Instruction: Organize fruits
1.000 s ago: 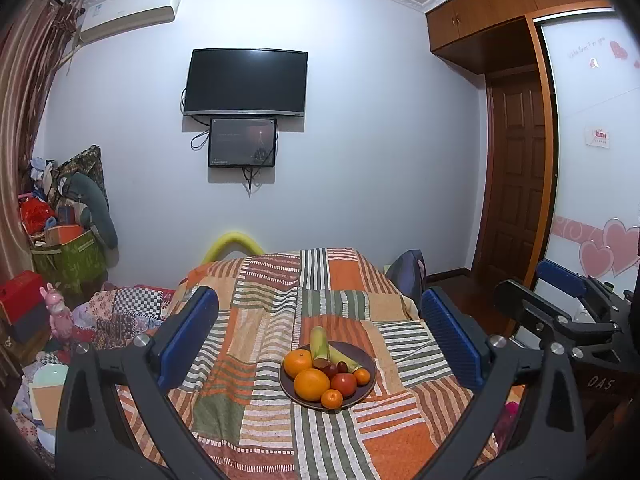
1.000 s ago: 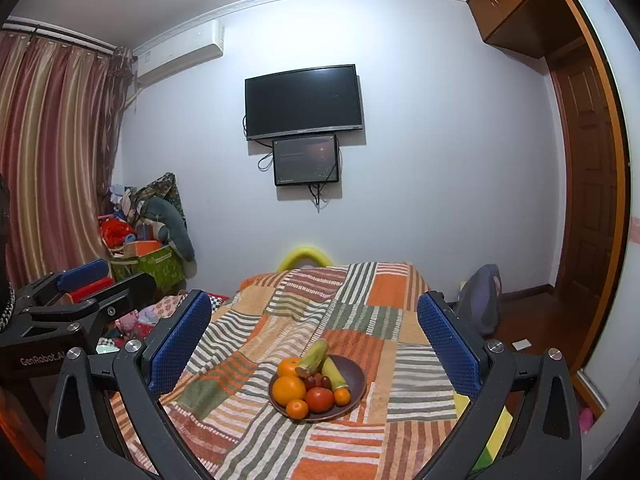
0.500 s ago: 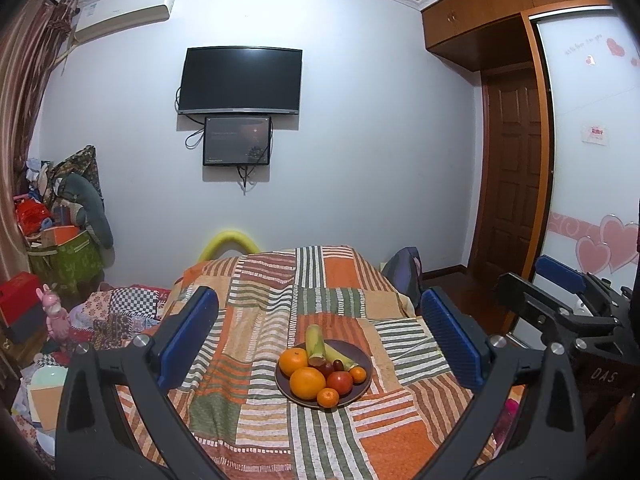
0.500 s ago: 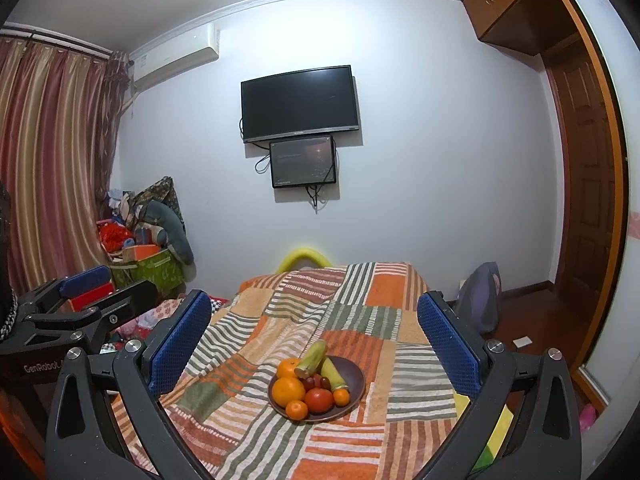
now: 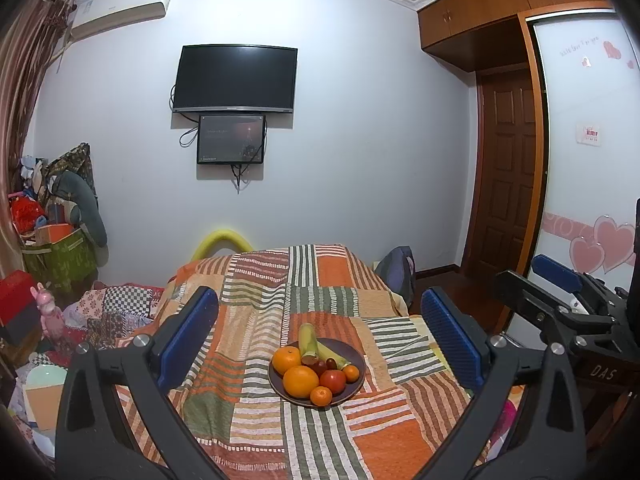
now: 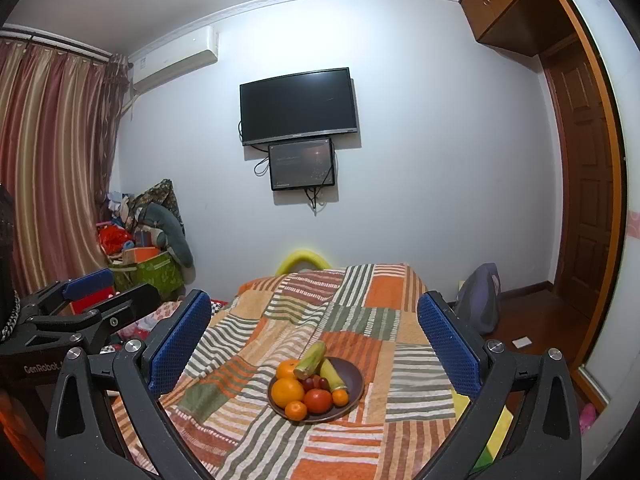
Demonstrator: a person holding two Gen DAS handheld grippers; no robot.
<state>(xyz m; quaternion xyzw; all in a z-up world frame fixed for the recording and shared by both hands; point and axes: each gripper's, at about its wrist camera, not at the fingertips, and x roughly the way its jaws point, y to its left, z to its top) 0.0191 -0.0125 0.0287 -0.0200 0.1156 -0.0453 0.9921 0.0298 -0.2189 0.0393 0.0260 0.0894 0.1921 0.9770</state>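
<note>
A dark plate (image 5: 357, 360) (image 6: 352, 376) of fruit sits on a striped patchwork cloth. It holds two large oranges (image 5: 300, 381), small tangerines (image 5: 321, 396), a red tomato (image 5: 333, 381), dark grapes (image 5: 320, 366) and two yellow-green corn pieces (image 5: 307, 338). My left gripper (image 5: 318, 332) is open and empty, held above and short of the plate. My right gripper (image 6: 314, 330) is open and empty, likewise short of the plate. Each gripper shows at the side of the other's view.
The cloth covers a table (image 5: 256, 432) that runs back toward a wall with a TV (image 5: 236, 78). Boxes, bags and toys (image 5: 52, 248) pile at the left. A wardrobe and door (image 5: 508, 176) stand at the right, a backpack (image 6: 480, 300) on the floor.
Both views have drifted slightly; the plate sits a little further left in the left wrist view. Both grippers stay open and empty.
</note>
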